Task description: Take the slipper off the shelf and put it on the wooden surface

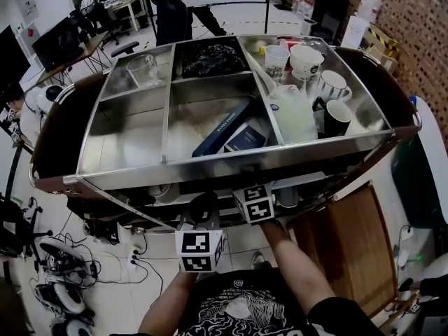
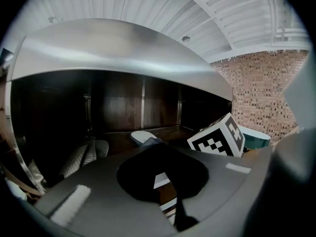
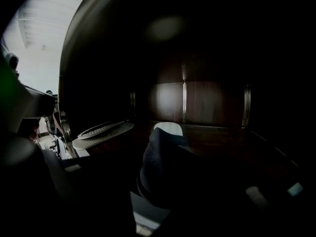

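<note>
A dark slipper (image 3: 165, 164) with a pale sole lies on the cart's dark lower shelf (image 3: 217, 135), its toe pointing towards the back wall. My right gripper (image 3: 163, 184) is open, with the slipper between its jaws; its pads stand clear of the slipper's sides. From the left gripper view the same slipper (image 2: 144, 138) shows beside the right gripper's marker cube (image 2: 217, 136). My left gripper (image 2: 158, 179) is open a little in front of the shelf, holding nothing. In the head view both marker cubes (image 1: 198, 249) (image 1: 253, 203) sit under the steel top's front edge. The wooden surface (image 1: 353, 250) is at the lower right.
A second, grey slipper (image 2: 83, 157) lies on the shelf's left side, its ribbed sole (image 3: 101, 132) showing. The steel top tray (image 1: 231, 161) overhangs the shelf and holds cups (image 1: 336, 117), books (image 1: 224, 128) and a glass jug (image 1: 143, 68). Cables and wheeled bases lie on the floor at left.
</note>
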`<move>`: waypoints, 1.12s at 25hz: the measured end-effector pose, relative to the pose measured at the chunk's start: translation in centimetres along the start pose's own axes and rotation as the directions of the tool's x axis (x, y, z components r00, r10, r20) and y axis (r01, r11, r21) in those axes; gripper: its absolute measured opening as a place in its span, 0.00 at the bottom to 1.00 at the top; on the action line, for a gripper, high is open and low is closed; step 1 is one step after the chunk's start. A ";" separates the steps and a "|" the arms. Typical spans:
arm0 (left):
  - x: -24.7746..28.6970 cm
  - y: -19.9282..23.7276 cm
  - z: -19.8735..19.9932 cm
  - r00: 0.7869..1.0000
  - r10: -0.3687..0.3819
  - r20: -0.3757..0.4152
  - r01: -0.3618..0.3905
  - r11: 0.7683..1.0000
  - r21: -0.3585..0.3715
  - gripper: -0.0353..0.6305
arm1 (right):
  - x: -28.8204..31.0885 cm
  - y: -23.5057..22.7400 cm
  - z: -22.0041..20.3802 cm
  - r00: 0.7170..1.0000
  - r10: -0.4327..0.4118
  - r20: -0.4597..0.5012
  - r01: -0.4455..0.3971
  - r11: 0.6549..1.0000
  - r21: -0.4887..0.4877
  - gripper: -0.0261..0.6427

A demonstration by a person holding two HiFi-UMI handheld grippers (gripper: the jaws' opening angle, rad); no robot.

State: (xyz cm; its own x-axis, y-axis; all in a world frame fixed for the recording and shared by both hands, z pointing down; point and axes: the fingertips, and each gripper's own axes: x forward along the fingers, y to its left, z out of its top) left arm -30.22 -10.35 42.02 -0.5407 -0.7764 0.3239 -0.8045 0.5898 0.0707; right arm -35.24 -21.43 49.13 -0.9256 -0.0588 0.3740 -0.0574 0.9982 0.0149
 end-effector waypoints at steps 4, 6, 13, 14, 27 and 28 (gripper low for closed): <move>-0.4 0.5 -0.2 1.000 0.014 -0.006 -0.014 1.000 0.016 0.06 | 0.9 -0.8 0.9 0.999 -0.033 -0.021 0.032 0.999 -0.040 0.29; -0.6 0.9 -0.4 1.000 0.023 -0.012 -0.022 1.000 0.019 0.06 | 1.3 -0.9 1.5 0.999 -0.026 -0.021 0.025 0.998 -0.050 0.29; -1.0 2.2 -0.8 0.998 0.055 -0.021 -0.055 0.998 0.019 0.06 | 3.6 -0.9 -0.3 0.993 -0.014 -0.120 -0.005 0.989 -0.150 0.27; -1.0 2.3 -0.9 0.998 0.058 -0.022 -0.058 0.998 0.018 0.06 | 3.7 -0.9 -0.6 0.992 -0.016 -0.122 -0.003 0.987 -0.159 0.27; -1.6 2.8 -1.6 0.998 0.056 -0.036 -0.056 0.998 0.015 0.06 | 2.8 -0.9 -0.7 0.991 -0.038 -0.129 0.010 0.977 -0.211 0.05; -1.6 2.8 -1.6 0.998 0.055 -0.036 -0.054 0.998 0.016 0.06 | 2.6 -0.8 -0.6 0.992 -0.043 -0.123 0.016 0.976 -0.215 0.05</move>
State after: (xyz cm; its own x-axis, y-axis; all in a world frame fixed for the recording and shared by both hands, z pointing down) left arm -31.25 -7.09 43.24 -0.5745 -0.7344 0.3614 -0.7779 0.6272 0.0379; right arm -37.39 -22.37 50.68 -0.8693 -0.1003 0.4840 0.0100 0.9754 0.2202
